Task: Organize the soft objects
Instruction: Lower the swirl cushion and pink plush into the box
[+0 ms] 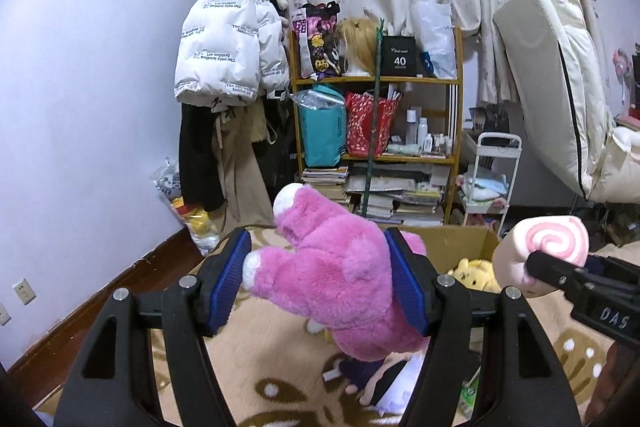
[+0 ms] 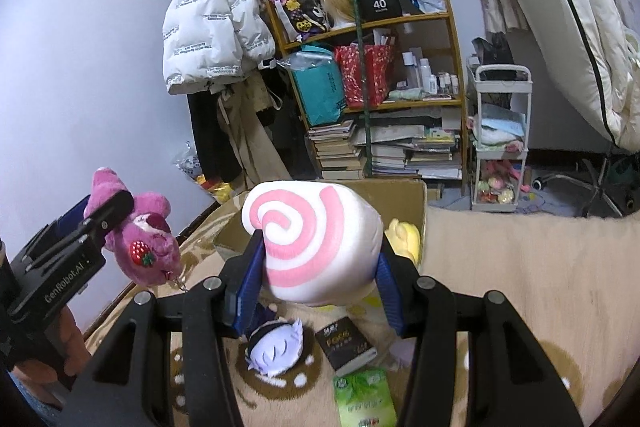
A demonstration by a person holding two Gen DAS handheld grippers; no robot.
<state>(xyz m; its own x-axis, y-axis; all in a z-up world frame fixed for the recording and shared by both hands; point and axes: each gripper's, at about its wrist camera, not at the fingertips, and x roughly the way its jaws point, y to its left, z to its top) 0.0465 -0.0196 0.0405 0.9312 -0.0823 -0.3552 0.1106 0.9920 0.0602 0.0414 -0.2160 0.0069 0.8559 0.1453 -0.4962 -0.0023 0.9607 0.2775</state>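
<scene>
Pink fluffy fur fills the middle of the left wrist view: a pink plush bear [image 1: 340,275] with white paw tips is pinched between the blue pads of the left gripper [image 1: 320,279], and it hangs in the air above the beige patterned carpet [image 1: 272,367]. In the right wrist view the same bear shows a red strawberry patch on its body. The right gripper [image 2: 316,267] has its jaws pressed on both sides of a white soft cushion shaped like a roll with a pink spiral [image 2: 316,243], also lifted off the floor.

Just behind both toys stands an open brown cardboard box [image 2: 396,195], and a yellow plush bear [image 2: 404,235] lies inside it. On the carpet near the right gripper lie a small plush doll with pale lilac hair and a dark hat [image 2: 276,347], a dark book [image 2: 346,345] to its right, and a green packet [image 2: 364,399] nearer still.

Far in the room, a wooden shelf [image 2: 452,59] holds bags, bottles and stacked books. A white puffer jacket [image 2: 204,31] hangs to its left.
</scene>
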